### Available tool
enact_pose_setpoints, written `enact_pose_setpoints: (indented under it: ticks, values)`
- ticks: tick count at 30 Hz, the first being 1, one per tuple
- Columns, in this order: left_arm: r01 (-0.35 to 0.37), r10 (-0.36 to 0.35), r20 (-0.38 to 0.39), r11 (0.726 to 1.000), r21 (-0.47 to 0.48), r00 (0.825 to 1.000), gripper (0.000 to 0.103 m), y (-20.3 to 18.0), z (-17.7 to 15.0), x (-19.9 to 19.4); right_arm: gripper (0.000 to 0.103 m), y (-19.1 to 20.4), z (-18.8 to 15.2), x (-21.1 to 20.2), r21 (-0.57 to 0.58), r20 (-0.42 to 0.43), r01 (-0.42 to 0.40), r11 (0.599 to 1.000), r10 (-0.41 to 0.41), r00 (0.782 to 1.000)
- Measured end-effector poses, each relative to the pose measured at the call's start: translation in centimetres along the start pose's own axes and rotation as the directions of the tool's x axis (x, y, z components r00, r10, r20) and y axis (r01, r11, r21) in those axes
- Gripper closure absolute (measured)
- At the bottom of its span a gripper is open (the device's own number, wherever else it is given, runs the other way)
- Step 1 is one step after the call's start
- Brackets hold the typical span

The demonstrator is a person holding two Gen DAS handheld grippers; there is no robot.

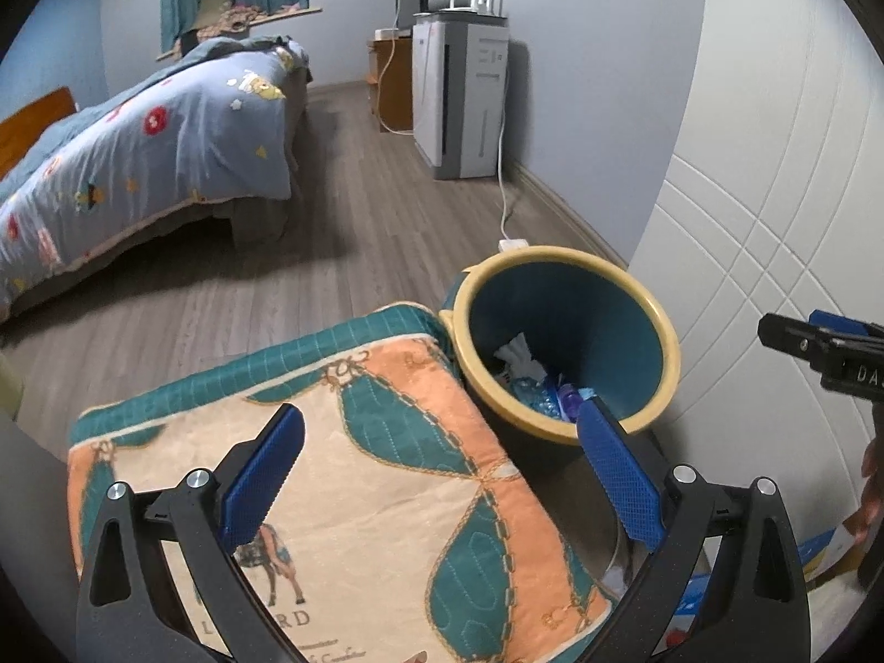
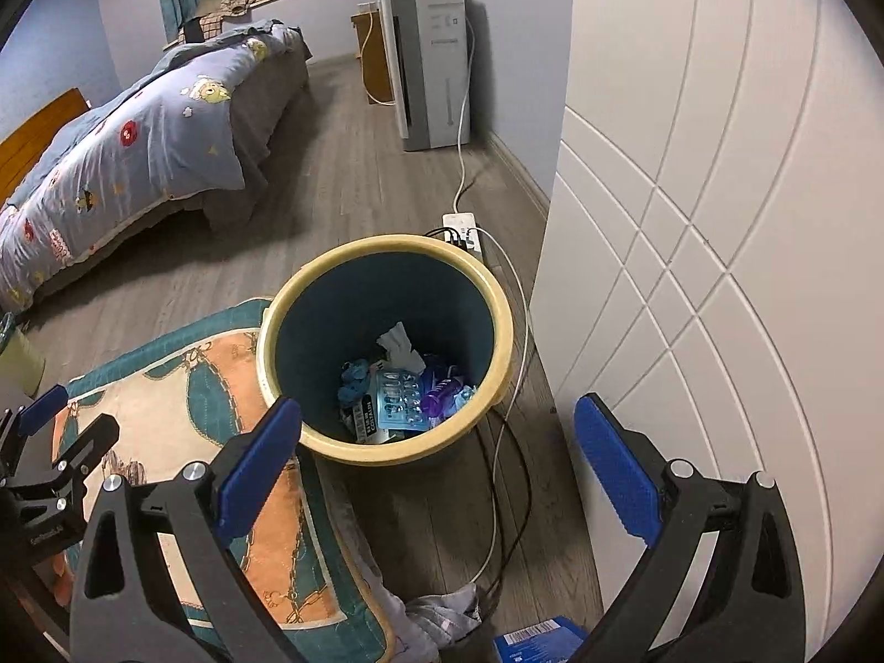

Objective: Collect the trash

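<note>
Right wrist view: bin (image 2: 387, 342) seen on floor beside quilted cushion (image 2: 182, 387), wrappers and tissue (image 2: 398, 345) already inside. Right tool (image 2: 436, 453) spread wide, nothing held. Left tool (image 1: 442, 458) likewise released. Blue packet (image 2: 538, 641) near bin judged left.

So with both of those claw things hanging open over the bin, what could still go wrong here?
Both the left gripper and right gripper are open and empty, so nothing can drop now. Risks lie below:

1. Loose cables trail along the floor beside the trash bin; a low reach might snag them.
2. The bin stands right against the quilted cushion, so a bump could tip it.
3. A blue packet on the floor sits at the view's edge and is easily overlooked.
</note>
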State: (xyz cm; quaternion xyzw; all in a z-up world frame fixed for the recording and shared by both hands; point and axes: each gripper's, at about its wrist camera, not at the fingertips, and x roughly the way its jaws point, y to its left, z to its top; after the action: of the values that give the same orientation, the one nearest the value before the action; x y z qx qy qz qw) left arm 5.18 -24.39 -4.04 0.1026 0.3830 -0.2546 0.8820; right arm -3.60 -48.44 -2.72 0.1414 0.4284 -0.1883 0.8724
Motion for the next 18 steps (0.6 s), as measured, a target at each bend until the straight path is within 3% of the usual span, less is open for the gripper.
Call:
enact_pose_setpoints:
  ticks: [18]
  values:
    - [0.019, -0.019, -0.011, 1.0, 0.008, 1.0, 0.005, -0.27, -0.14, 0.06, 0.006, 0.52, -0.07, -0.09, -0.026, 0.009, 0.01, 1.0, -0.01, 1.0]
